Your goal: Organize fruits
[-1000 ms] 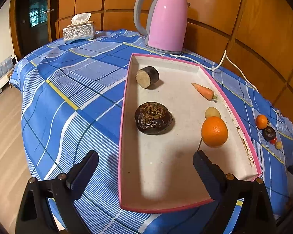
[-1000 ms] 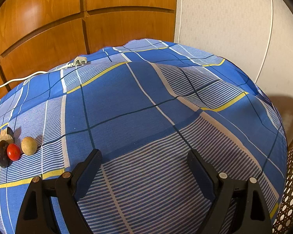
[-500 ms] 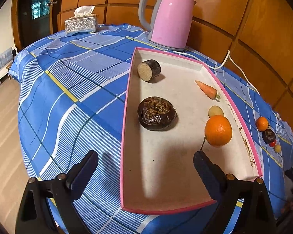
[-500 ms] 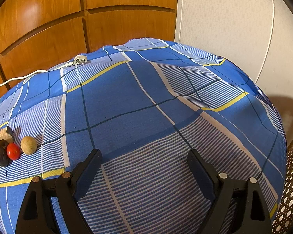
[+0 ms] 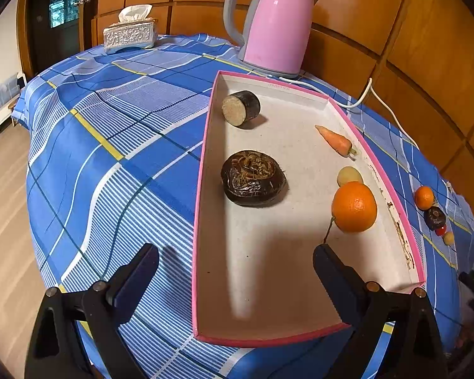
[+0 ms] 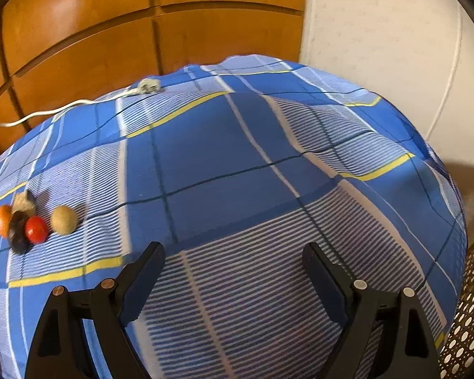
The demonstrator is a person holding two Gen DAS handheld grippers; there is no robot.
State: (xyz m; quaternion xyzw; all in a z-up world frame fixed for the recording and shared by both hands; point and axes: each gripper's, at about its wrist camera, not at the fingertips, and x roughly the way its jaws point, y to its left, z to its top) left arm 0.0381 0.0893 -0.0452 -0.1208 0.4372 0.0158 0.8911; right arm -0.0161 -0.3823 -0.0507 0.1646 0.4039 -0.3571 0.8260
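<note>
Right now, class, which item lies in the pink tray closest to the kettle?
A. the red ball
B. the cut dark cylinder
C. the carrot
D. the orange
B: the cut dark cylinder sits at the tray's far end, nearest the kettle.

Right claw (image 6: 233, 268) view tilted; fruits unmoved.

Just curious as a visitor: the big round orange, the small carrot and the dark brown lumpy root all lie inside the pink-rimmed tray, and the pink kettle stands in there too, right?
Not quite. The pink kettle stands on the blue checked tablecloth beyond the pink-rimmed tray, as the left wrist view shows. The big round orange, small carrot and dark brown lumpy root do lie inside it.
</note>
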